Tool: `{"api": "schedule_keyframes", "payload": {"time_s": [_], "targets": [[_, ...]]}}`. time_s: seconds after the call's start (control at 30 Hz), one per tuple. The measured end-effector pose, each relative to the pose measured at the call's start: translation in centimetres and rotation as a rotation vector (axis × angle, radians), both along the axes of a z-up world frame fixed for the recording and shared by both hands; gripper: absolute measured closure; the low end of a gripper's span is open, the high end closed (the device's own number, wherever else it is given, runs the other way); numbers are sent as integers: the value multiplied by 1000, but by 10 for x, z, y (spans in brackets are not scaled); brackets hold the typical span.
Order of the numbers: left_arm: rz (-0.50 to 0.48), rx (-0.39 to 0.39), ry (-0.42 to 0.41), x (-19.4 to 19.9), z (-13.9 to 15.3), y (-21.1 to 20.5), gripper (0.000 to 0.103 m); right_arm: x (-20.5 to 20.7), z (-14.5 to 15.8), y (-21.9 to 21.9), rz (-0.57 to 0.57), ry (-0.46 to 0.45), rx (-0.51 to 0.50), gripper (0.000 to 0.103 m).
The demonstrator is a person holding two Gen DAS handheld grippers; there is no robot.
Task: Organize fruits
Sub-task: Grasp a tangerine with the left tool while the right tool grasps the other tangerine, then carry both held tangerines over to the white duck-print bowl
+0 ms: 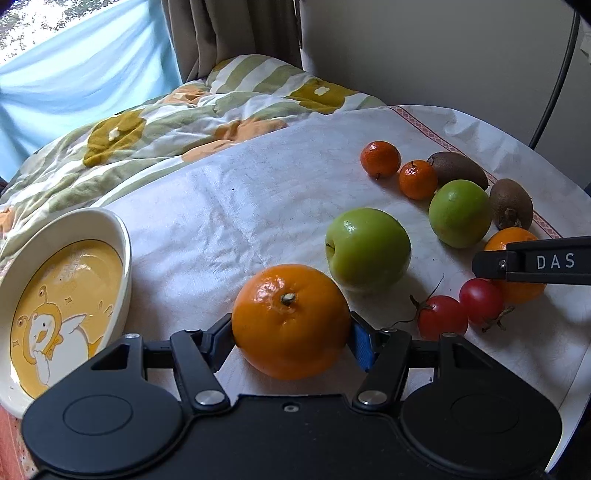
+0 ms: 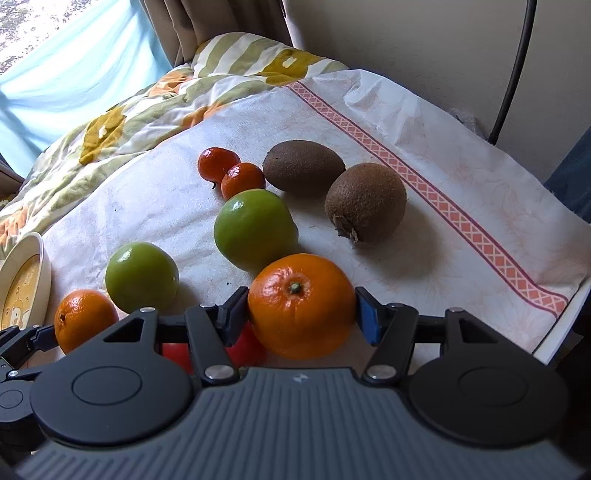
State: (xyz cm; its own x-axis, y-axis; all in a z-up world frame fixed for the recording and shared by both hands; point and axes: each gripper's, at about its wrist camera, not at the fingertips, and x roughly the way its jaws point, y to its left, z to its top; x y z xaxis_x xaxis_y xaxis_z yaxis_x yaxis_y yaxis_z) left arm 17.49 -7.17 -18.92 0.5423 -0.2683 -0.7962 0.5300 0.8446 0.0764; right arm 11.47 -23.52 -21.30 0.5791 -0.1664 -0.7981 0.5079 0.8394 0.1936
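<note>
Fruit lies on a white cloth. In the left wrist view, my left gripper (image 1: 291, 332) is shut on a large orange (image 1: 291, 321), which rests on the cloth. A yellow duck bowl (image 1: 122, 236) stands to its left. In the right wrist view, my right gripper (image 2: 301, 314) is shut on a second orange (image 2: 301, 304). That orange (image 1: 513, 236) and a right finger (image 1: 495, 264) also show in the left view. Two green apples (image 1: 367, 253) (image 1: 460, 212), two kiwis (image 2: 303, 166) (image 2: 365, 201), two small tangerines (image 2: 218, 162) (image 2: 242, 179) and two red tomatoes (image 1: 441, 315) (image 1: 480, 299) lie around.
A flowered quilt (image 1: 155, 129) lies bunched behind the cloth on the left. Curtains (image 1: 229, 29) and a wall are at the back. The cloth's red patterned border (image 2: 424, 184) runs along the right, near the table edge (image 2: 561, 332). A black cable (image 2: 513, 70) hangs at the right.
</note>
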Motion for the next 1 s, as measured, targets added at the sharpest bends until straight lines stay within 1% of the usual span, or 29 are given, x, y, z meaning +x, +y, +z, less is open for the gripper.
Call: {"api": "schedule_keyframes", "payload": {"time_s": [0.13, 0.27, 0.63, 0.83, 0.93, 1.0], "targets": [[38, 3, -21, -9, 6, 5, 36, -3, 7, -2, 31, -14, 3, 28], [104, -9, -47, -18, 21, 13, 36, -4, 20, -2, 75, -25, 3, 28], [311, -67, -144, -50, 89, 41, 36, -5, 83, 12, 257, -118, -29, 28], [452, -81, -169, -67, 119, 63, 36, 1, 110, 38, 385, -159, -37, 28], [513, -72, -190, -70, 131, 75, 36, 9, 121, 54, 457, -171, -29, 28], [549, -81, -195, -67, 138, 85, 36, 15, 128, 66, 495, -179, -22, 28]]}}
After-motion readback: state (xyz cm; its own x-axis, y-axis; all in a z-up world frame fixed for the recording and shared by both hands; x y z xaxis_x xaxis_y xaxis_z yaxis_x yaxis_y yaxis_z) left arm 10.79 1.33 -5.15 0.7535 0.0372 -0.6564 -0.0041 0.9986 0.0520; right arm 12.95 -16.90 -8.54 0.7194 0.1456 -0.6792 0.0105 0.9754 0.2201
